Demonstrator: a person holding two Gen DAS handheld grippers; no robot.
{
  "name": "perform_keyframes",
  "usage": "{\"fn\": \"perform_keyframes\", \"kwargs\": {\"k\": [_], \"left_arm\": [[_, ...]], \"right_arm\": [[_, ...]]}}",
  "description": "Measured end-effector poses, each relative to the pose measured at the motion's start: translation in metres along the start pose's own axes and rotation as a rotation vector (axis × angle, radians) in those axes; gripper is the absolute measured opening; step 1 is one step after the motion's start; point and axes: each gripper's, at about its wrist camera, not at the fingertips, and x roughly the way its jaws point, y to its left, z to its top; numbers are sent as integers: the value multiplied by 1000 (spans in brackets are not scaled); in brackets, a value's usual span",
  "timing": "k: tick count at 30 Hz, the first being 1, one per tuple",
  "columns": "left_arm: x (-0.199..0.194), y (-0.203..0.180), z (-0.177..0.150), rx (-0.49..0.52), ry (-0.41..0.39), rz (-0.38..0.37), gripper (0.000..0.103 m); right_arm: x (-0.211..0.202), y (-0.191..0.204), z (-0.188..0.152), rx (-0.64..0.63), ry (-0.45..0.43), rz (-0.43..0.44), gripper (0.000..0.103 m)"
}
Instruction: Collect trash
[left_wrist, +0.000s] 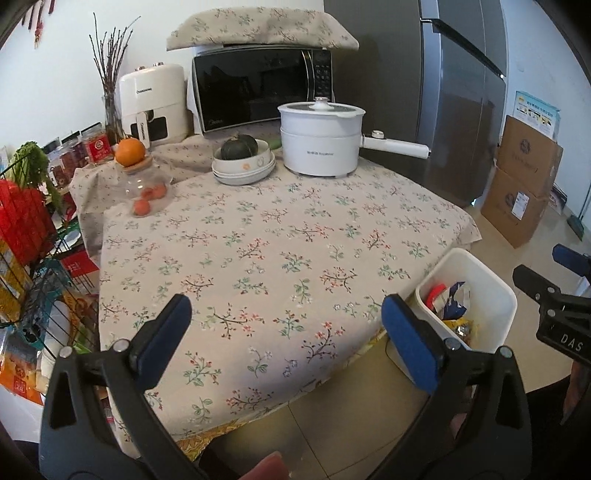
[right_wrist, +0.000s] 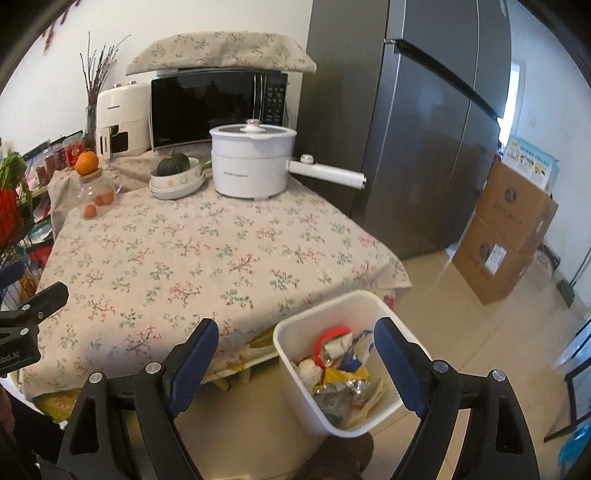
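Note:
A white trash bin stands on the floor by the table's near right corner, holding crumpled wrappers, foil and a red ring; it also shows in the left wrist view. My right gripper is open and empty, held above the bin's near side. My left gripper is open and empty, held over the near part of the flowered tablecloth. No loose trash shows on the cloth.
At the table's far side stand a white electric pot, stacked bowls with a dark squash, a glass jar topped by an orange, a microwave and an air fryer. A wire rack is left, the fridge and cardboard boxes right.

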Motion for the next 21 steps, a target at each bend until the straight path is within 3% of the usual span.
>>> {"fn": "perform_keyframes", "kwargs": {"k": [21], "left_arm": [[-5, -4, -1, -18, -22, -9, 102]], "right_arm": [[0, -3, -2, 25, -7, -3, 88]]}}
